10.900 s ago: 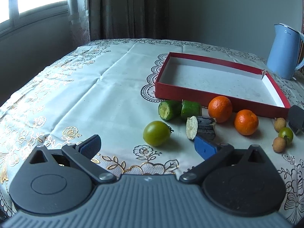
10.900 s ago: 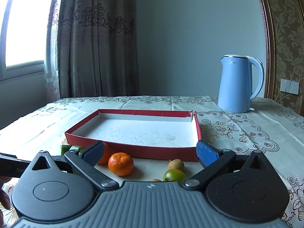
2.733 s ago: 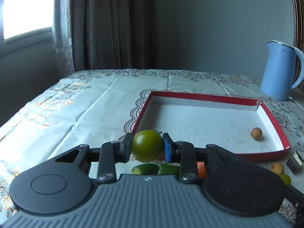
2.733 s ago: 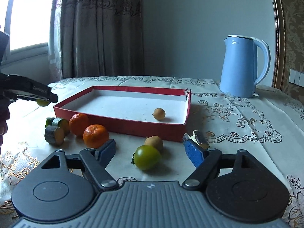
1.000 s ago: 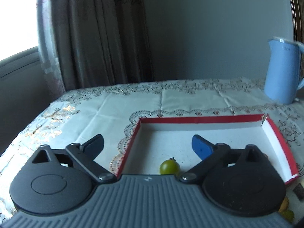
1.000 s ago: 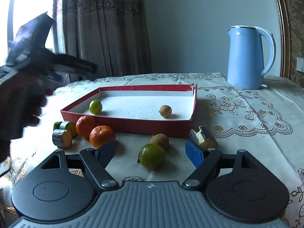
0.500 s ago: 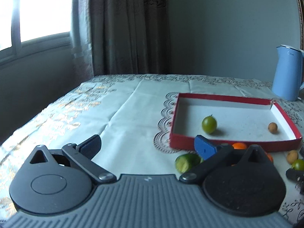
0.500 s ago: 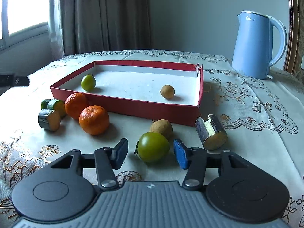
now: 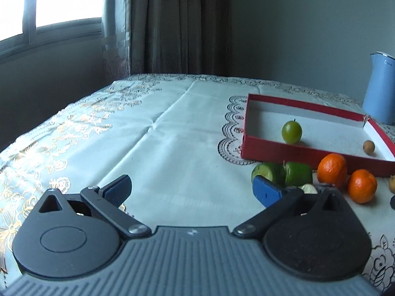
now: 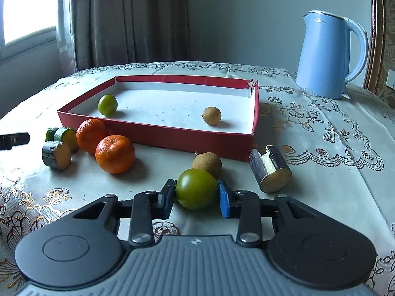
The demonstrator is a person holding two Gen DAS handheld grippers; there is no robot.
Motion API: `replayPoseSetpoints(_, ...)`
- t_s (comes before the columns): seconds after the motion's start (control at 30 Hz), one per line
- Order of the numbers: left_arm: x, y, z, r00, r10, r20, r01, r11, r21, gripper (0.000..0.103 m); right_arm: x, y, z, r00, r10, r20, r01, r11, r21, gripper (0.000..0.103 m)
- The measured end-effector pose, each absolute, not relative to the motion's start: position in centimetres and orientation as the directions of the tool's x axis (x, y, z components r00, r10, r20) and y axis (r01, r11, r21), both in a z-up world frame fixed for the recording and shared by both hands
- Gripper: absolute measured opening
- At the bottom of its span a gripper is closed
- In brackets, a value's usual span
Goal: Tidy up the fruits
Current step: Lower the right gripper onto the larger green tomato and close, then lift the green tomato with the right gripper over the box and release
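Observation:
My right gripper (image 10: 195, 195) is closing its jaws on a green tomato (image 10: 196, 185) that rests on the tablecloth, with both blue pads against its sides. A brown longan (image 10: 207, 162) sits just behind it. The red tray (image 10: 158, 130) holds a smaller green tomato (image 10: 107, 104) and another longan (image 10: 211, 115). Two oranges (image 10: 115, 154) and green cucumber pieces (image 10: 65, 134) lie in front of the tray's left corner. My left gripper (image 9: 190, 190) is open over bare cloth, left of the cucumber pieces (image 9: 297, 174) and oranges (image 9: 332, 170), with nothing between its fingers.
Two dark-skinned cut pieces lie on the cloth, one at the left (image 10: 56, 155) and one at the tray's right corner (image 10: 270, 170). A blue kettle (image 10: 323, 54) stands at the back right. Curtains and a window are behind the table.
My right gripper's jaws have narrowed from wide apart onto the green tomato. My left gripper has drawn back and down from above the tray to the cloth on its left.

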State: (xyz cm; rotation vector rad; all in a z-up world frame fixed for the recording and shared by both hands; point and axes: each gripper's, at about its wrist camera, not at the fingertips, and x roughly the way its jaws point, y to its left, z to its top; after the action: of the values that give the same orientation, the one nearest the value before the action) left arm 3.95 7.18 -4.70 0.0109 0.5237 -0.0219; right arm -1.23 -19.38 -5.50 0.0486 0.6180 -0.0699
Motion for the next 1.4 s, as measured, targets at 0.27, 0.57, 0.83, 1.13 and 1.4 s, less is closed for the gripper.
replayPoseSetpoints(0.27,3.0,6.9,-4.4,0.864,-0.095,-0.494,0.104,0.995,-0.010,0.103,-1.7,-19.7,-5.3,0.828,-0.041,-0.559,0.081,0.996,0.047,0.034)
replayPoseSetpoints(0.57,0.9,1.9,-3.2,0.855,-0.248,-0.456,0.304,0.951,0.052,0.103,-2.1,-19.9,-5.1,0.844,-0.039,-0.535,0.081,0.995,0.055,0.034)
replayPoseSetpoints(0.83,0.7,0.1,-4.6,0.847,-0.255,-0.466,0.327,0.942,0.079,0.103,-2.4,-20.2,-4.9,0.858,-0.031,-0.512,0.081,0.994,0.076,0.034)
replayPoseSetpoints(1.13,0.8,1.3,-4.9,0.856,-0.280,-0.434,0.318,0.948,0.017,0.103,-2.6,-20.1,-4.8,0.866,-0.026,-0.499,0.076,0.994,0.079,0.034)
replayPoseSetpoints(1.4,1.9,1.5,-5.1,0.834,-0.252,-0.491,0.283,0.959,-0.010,0.103,-2.5,-19.7,-3.8,0.879,-0.030,-0.476,0.064,0.996,0.055,0.034)
